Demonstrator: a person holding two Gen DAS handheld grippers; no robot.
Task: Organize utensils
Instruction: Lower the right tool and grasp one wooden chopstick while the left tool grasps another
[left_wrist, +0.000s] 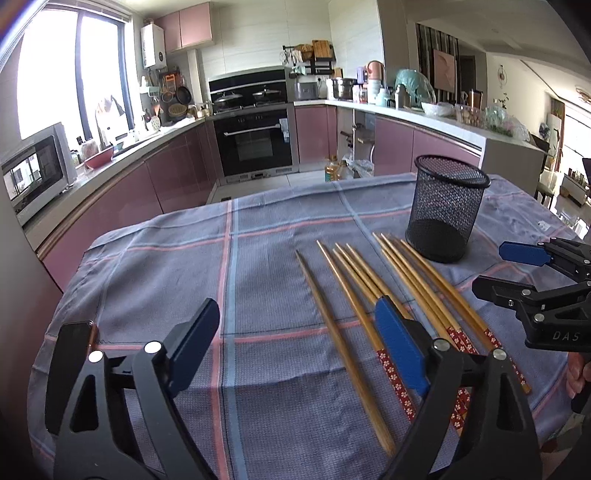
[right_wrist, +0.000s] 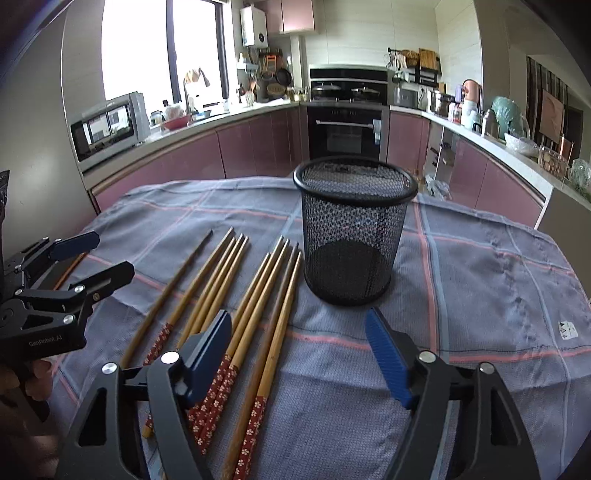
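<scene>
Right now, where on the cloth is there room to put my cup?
Bare cloth lies right of the mesh holder, and another patch left of the chopsticks. It is crowded where the chopsticks lie beside the holder.

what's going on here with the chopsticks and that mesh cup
A person holds a hand-held gripper in each hand over a table covered with a checked cloth. Wooden chopsticks lie loose on the cloth beside an upright, empty black mesh cup. The left hand-held gripper and the right hand-held gripper are both open and hold nothing. No chopstick is in the cup yet.
</scene>
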